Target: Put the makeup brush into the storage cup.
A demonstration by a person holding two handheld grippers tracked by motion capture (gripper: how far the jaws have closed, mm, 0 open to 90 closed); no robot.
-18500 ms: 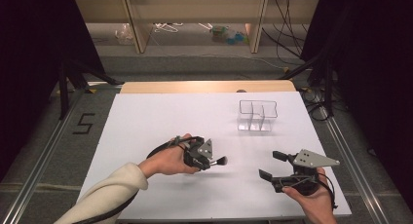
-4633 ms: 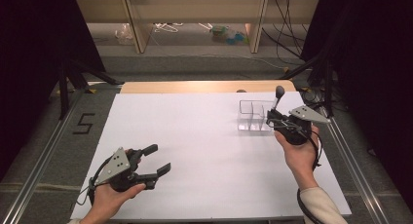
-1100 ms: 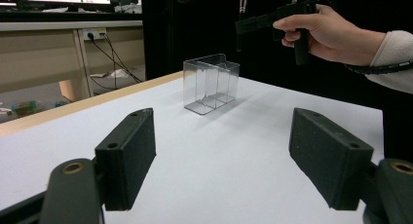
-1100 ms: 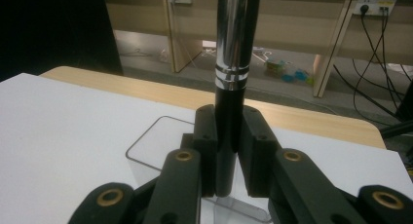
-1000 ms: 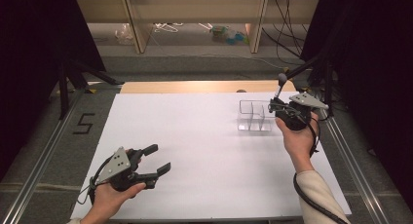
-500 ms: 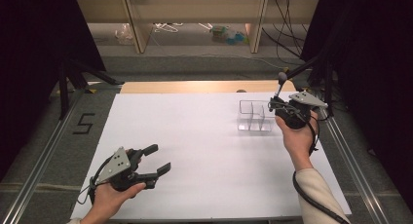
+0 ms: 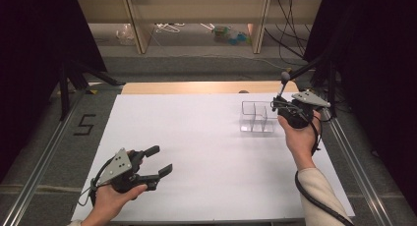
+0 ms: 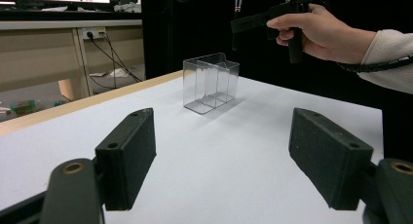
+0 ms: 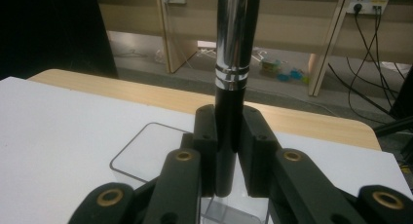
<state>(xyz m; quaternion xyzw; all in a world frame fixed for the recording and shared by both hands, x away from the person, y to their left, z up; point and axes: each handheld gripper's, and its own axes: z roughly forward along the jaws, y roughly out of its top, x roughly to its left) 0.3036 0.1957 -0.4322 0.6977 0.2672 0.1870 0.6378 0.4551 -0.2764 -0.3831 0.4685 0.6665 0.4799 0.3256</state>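
**Brush clamped upright over the clear box**

I have the makeup brush (image 9: 235, 53) pinched in my right gripper (image 7: 287, 108), the jaws closed tight on its black handle, one pad on each side. The handle runs straight up between the jaws, and its shiny metal collar rises above them, out past the top of the right gripper view. In the high view the brush (image 7: 282, 83) stands a little tilted above the jaws, its rounded tip uppermost.

Just below and ahead of those jaws sits the clear plastic box (image 7: 258, 117), with dividers inside, on the white table (image 7: 196, 137). I see its rim (image 9: 146, 153) directly under my right jaws.

My left gripper (image 7: 150, 169) is well apart from all this, low at the near edge of the table. Its jaws stand wide with nothing between them. Looking along them, the box (image 8: 210, 83) is far ahead between the two pads, and my right hand (image 8: 319, 31) hangs above and beyond it.
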